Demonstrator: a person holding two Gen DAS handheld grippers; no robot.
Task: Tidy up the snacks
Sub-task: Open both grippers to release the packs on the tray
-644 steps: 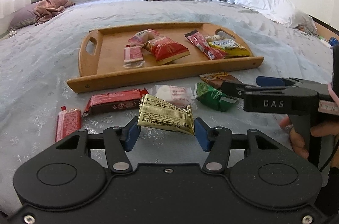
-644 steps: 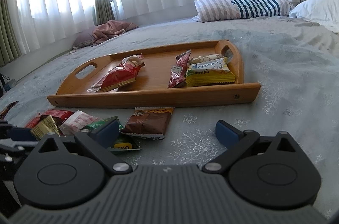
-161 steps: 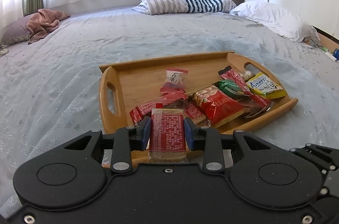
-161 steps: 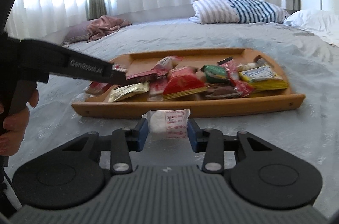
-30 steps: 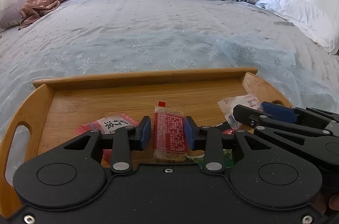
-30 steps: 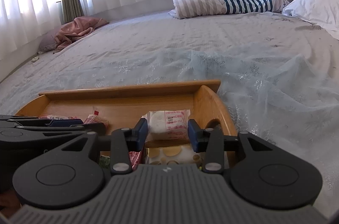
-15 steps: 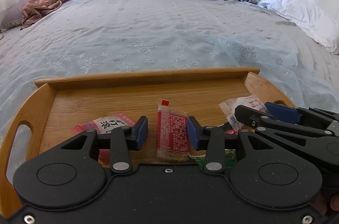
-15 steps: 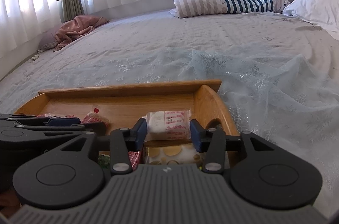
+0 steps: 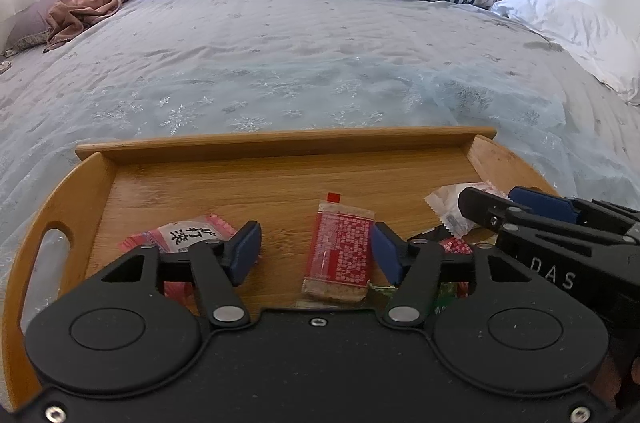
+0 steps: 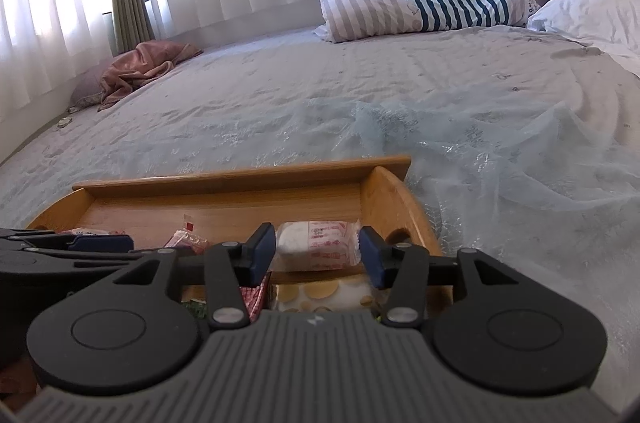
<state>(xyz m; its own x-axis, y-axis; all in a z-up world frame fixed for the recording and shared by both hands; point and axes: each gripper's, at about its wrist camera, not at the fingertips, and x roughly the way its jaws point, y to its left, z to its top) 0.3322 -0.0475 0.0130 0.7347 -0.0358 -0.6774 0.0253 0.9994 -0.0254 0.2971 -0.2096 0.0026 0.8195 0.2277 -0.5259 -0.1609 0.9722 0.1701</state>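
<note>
Left claw point(image 9: 316, 255) hides the wooden tray's point(image 9: 280, 143) near edge.

Red-printed snack bar point(image 9: 341, 250) and white red-lettered packet point(image 10: 318, 245) — both on the wooden tray point(image 9: 280, 179), among other wrappers

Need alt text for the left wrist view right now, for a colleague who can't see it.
The open left gripper straddles a red printed snack bar packet lying on a wooden handled tray on a pale blue bedspread.

Both wrist cams low over tray point(image 9: 280, 143)
</note>
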